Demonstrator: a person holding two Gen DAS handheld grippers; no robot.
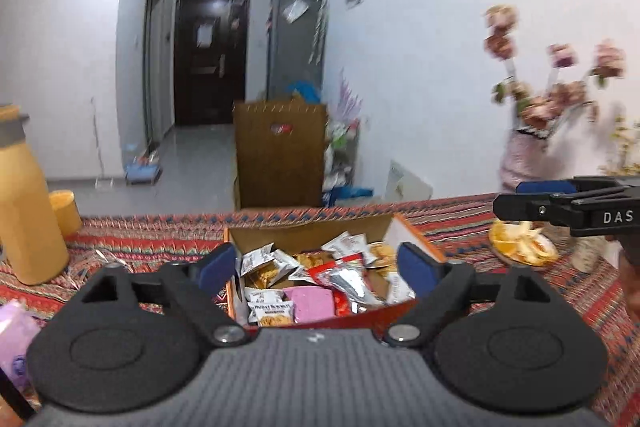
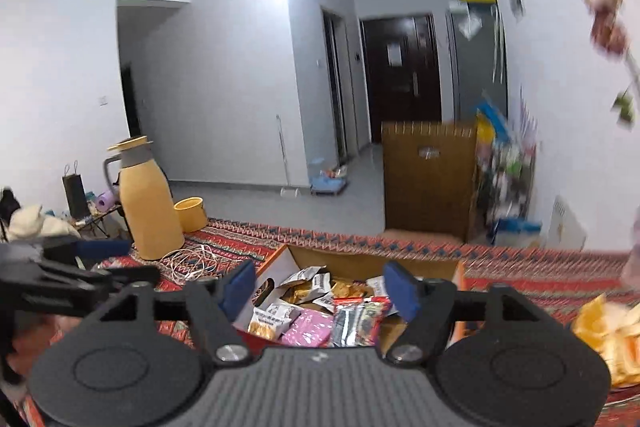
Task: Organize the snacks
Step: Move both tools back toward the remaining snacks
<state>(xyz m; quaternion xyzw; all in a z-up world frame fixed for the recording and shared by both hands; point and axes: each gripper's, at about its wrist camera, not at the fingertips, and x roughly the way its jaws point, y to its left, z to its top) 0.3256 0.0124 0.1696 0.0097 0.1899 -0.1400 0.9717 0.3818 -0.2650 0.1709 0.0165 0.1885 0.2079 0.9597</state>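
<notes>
Both spread, empty: left gripper [image 1: 316,265], right gripper [image 2: 320,289] above snack box [image 1: 304,233]. Only right view shows cable [image 2: 192,261] left of it.

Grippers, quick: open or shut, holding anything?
Left gripper: open, empty, over the snack box.
Right gripper: open, empty, over the same box.

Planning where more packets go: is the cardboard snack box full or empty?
Partly full: the cardboard snack box is open-topped, with mixed snack packets piled below its rim.
</notes>
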